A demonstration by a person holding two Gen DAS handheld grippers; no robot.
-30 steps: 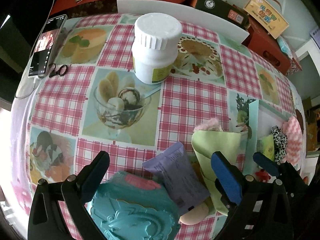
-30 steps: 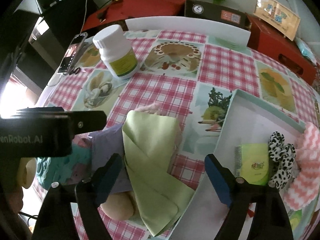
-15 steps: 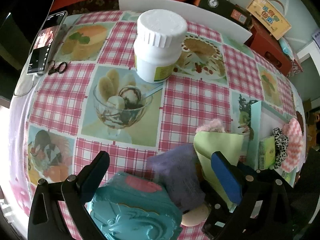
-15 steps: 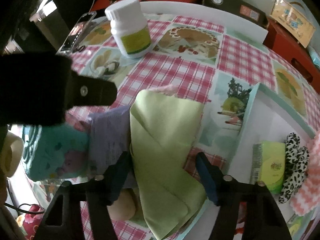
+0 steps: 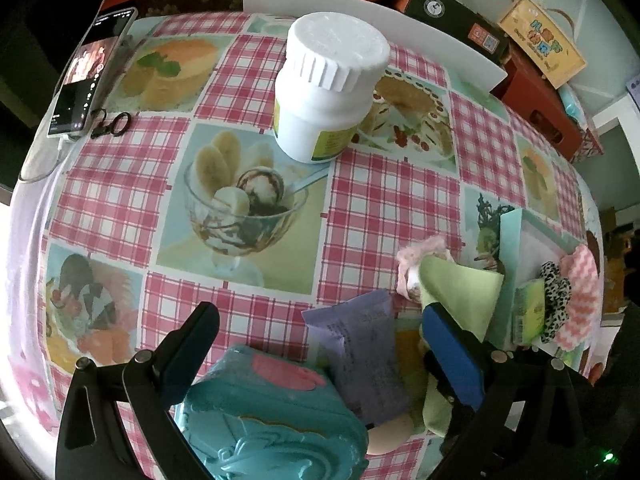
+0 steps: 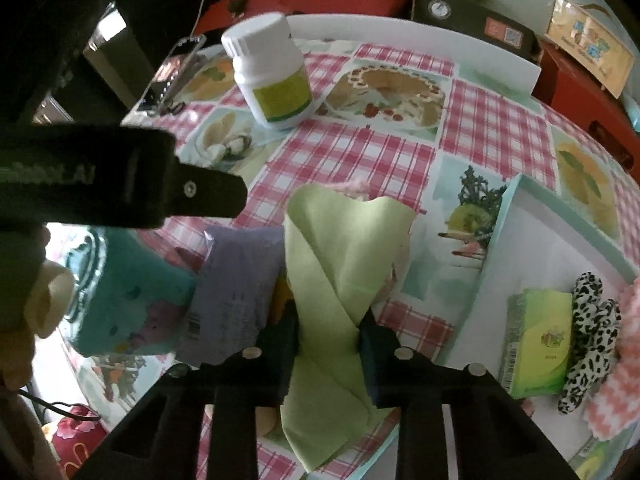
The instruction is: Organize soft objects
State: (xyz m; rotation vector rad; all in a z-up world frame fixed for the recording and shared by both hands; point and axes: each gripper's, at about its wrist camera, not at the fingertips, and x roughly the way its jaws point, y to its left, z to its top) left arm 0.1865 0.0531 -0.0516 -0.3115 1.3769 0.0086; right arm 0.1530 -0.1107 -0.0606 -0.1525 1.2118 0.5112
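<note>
My right gripper (image 6: 327, 330) is shut on a light green folded cloth (image 6: 340, 264), pinching it at the middle; the cloth also shows in the left wrist view (image 5: 460, 292). A pink fuzzy item (image 5: 416, 256) peeks out behind it. A purple soft pack (image 6: 236, 292) and a teal pack (image 6: 128, 304) lie to its left. My left gripper (image 5: 320, 354) is open above the teal pack (image 5: 272, 420) and purple pack (image 5: 360, 360). A white box (image 6: 532, 280) to the right holds a green tissue pack (image 6: 538, 344), a leopard scrunchie (image 6: 588, 332) and a pink-white cloth (image 6: 624, 360).
A white pill bottle (image 5: 324, 88) stands at the middle back of the checked tablecloth (image 5: 380, 200). A phone (image 5: 88, 76) and black clips (image 5: 112, 124) lie at the far left. Red and black boxes (image 6: 480, 20) line the back edge.
My right gripper has moved forward and closed on the green cloth, which now bunches up between the pads. My left gripper stays open in place.
</note>
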